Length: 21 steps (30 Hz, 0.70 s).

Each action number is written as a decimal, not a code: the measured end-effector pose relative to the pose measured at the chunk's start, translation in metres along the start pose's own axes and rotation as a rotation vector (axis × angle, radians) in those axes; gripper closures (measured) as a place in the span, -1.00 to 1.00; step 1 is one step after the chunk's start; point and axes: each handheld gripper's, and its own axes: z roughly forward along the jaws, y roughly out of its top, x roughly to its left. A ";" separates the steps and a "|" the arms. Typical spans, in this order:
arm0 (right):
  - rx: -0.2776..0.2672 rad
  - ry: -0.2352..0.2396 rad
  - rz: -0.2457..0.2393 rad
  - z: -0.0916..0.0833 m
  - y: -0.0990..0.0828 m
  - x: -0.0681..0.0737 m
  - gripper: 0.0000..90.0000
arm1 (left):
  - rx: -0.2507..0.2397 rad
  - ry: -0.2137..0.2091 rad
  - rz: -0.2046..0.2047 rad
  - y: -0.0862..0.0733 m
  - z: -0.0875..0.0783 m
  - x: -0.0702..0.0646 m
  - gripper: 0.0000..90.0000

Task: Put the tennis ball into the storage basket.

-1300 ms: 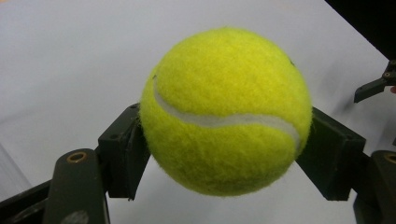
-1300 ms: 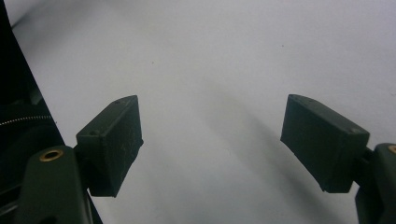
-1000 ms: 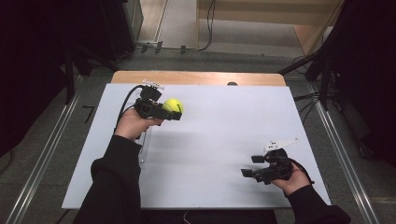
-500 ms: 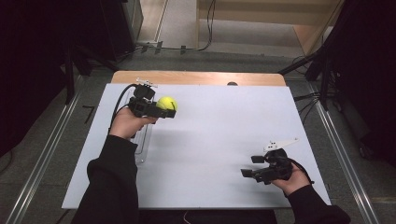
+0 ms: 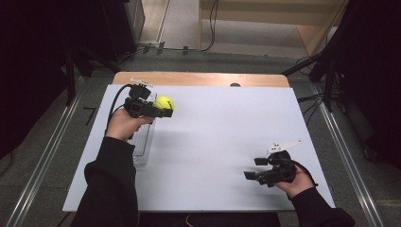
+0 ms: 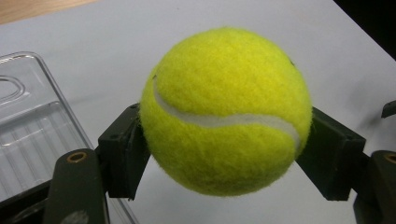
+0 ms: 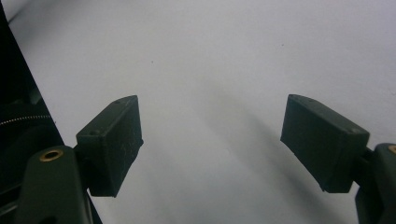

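Note:
A yellow tennis ball (image 5: 164,102) hangs above the far left part of the white tabletop (image 5: 227,127), held in my left gripper (image 5: 165,108). In the left gripper view the ball (image 6: 224,107) sits between the two black pads (image 6: 122,156), which press on its sides, so my left gripper (image 6: 226,151) is shut on it. Near the front right of the table, my right gripper (image 5: 254,168) stays low with its jaws spread wide. The right gripper view shows bare white surface between the jaws of this gripper (image 7: 210,144).
A clear plastic tray (image 5: 142,142) lies flat on the table under the left forearm; its ribbed wall (image 6: 32,135) appears just left of the ball. A wooden strip (image 5: 198,79) runs along the table's far edge. Dark stands and cables surround the table.
My left gripper has carried the tennis ball a short way to the left and toward the far edge. The right gripper has stayed in place, still open.

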 end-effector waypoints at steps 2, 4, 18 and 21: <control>0.001 0.000 0.004 0.000 0.000 0.000 -0.59 | -0.003 0.007 -0.007 -0.001 -0.002 0.002 -0.42; 0.001 0.000 0.003 0.000 0.000 0.000 -0.59 | -0.008 0.014 -0.011 -0.001 -0.003 0.004 -0.42; 0.002 0.001 -0.002 0.000 0.000 0.000 -0.59 | -0.023 0.059 -0.046 -0.006 -0.013 0.016 -0.42; 0.003 0.001 -0.002 0.000 0.000 0.000 -0.59 | -0.025 0.067 -0.056 -0.007 -0.015 0.019 -0.42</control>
